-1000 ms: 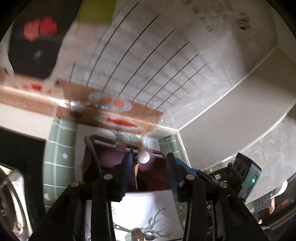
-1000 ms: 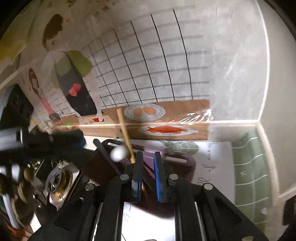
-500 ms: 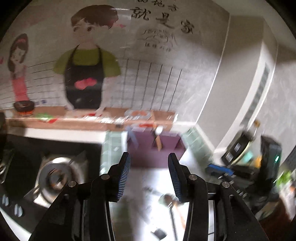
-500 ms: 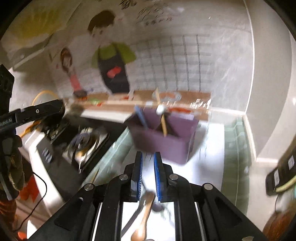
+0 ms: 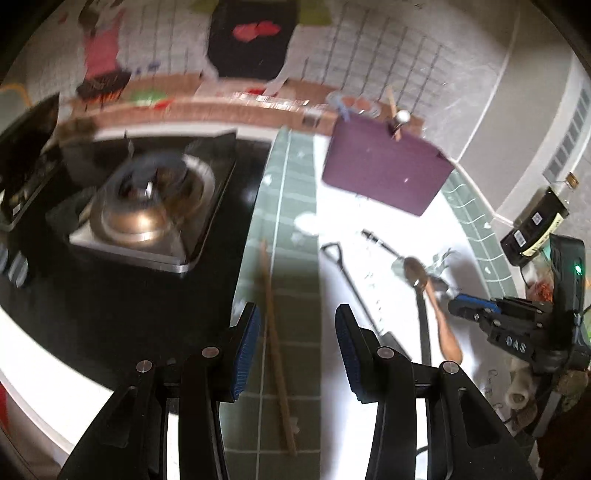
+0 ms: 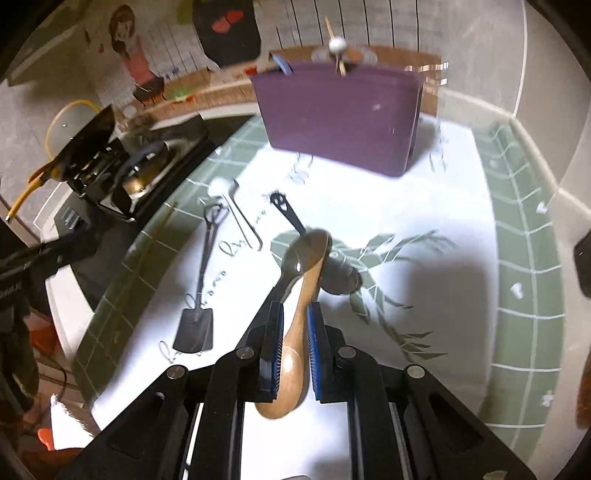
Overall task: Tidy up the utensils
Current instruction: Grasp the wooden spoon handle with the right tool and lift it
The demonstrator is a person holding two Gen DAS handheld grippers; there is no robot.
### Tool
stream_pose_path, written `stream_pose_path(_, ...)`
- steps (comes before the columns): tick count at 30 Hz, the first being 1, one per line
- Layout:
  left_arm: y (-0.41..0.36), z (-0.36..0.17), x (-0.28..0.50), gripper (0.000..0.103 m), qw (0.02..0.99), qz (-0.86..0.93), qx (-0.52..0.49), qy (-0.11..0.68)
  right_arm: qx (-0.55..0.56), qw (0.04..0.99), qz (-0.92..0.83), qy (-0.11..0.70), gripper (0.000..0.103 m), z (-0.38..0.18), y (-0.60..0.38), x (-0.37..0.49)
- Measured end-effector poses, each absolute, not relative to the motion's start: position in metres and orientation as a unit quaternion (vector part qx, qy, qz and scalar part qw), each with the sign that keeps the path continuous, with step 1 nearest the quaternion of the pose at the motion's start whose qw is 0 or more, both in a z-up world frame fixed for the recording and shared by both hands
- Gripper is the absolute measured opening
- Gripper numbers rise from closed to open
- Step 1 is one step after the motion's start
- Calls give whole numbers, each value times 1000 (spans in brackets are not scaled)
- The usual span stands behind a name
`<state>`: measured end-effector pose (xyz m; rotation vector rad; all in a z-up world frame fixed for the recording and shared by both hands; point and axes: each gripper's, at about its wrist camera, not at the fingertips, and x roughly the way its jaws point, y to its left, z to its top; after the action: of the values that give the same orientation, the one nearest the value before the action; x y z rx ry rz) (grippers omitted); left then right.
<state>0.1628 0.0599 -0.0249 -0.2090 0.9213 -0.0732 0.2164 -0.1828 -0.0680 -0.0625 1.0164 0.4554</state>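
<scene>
Straddling the wooden spoon on the bench, my right gripper had its jaws around the handle, pads close to the wood. My left gripper hung with jaws apart above a wooden chopstick, the purple holder standing behind.

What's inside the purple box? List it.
Poking above the purple box rim: a blue handle, a thin wooden stick and a white knob-ended piece. Their lower ends and anything else inside are hidden by the front wall.

Left hand-held gripper, black frame, silver screws; right hand-held gripper, blue ribbed pads
</scene>
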Motion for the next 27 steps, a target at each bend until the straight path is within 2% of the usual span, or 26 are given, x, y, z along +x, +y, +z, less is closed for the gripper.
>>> stream_pose_path(11, 66, -42, 165, 44, 874, -44, -119, 470, -56, 845, 194, 496, 14, -91, -162, 240)
stream_pose_path(14, 65, -42, 172, 44, 873, -44, -117, 471, -77, 847, 193, 490, 10, -91, -157, 239)
stream_pose_path(27, 17, -52, 235, 44, 855, -65, -142, 494, -5, 873, 164, 460, 9, -61, -218, 216)
